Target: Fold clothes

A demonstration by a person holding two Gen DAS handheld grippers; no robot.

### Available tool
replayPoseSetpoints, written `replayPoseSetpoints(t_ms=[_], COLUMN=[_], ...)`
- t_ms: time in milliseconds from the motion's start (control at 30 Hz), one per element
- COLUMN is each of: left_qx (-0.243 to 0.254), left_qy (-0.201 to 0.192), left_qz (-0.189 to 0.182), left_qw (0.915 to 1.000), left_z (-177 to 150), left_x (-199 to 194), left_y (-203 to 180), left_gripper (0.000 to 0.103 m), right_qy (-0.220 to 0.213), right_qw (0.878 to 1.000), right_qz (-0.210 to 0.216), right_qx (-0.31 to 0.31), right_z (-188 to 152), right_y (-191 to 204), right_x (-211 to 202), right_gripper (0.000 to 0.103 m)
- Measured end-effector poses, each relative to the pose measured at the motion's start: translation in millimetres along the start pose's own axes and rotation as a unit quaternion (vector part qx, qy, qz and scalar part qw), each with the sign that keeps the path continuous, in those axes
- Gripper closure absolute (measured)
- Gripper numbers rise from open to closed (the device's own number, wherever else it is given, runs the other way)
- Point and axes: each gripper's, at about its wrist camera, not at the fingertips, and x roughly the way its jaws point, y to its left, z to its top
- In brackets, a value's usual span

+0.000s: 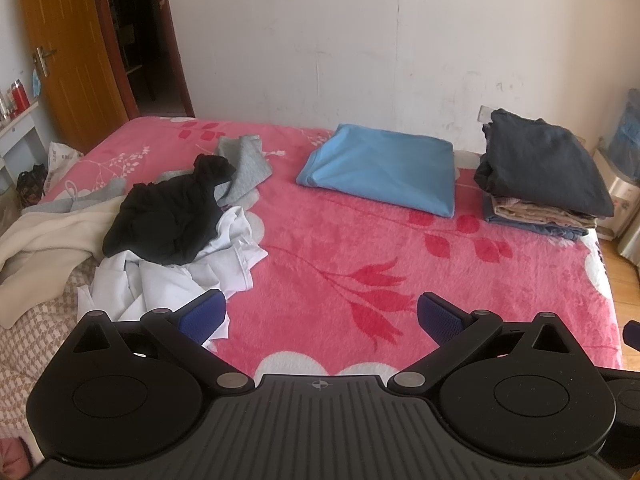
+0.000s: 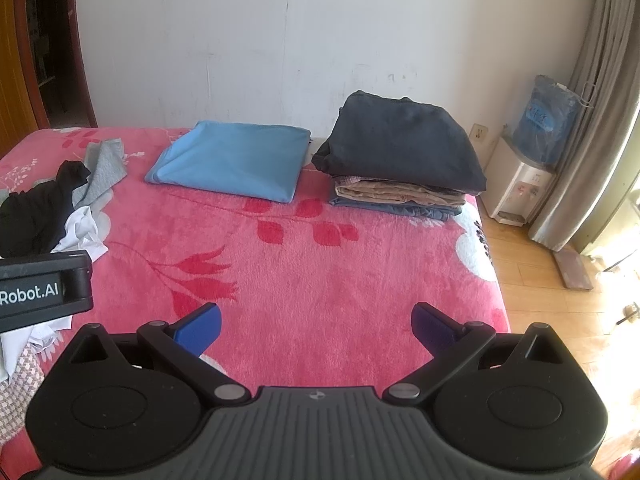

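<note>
Pink bed [image 1: 340,248] under everything. At the far right edge, folded stack [image 2: 400,160]; just left of it, folded blue cloth [image 1: 380,170]. On the left, unfolded heap [image 1: 168,216] of black, white, grey pieces. Left tongs [image 1: 320,316] spread, empty; right tongs [image 2: 316,326] likewise, both over bare blanket.

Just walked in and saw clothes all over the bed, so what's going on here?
A person is folding laundry with a handheld gripper in each hand. Right now both the left gripper and the right gripper are open and empty, hovering over the pink blanket. A folded blue garment and a stack of folded clothes sit near the wall. An unfolded pile, with a black garment on a white garment, waits on the left.
</note>
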Motion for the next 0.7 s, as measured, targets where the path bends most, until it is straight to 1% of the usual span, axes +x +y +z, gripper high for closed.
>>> replayPoseSetpoints(t_ms=[700], left_qx=[0.004], left_qy=[0.0], left_qz=[0.003], left_qw=[1.0], left_z=[-1.0], left_x=[0.8], left_y=[-2.8], left_gripper=[0.0], right_qy=[0.005], right_qw=[1.0], right_qz=[0.001], right_qx=[0.004], right_z=[-1.8], right_y=[-0.5], right_x=[2.5], right_gripper=[0.0])
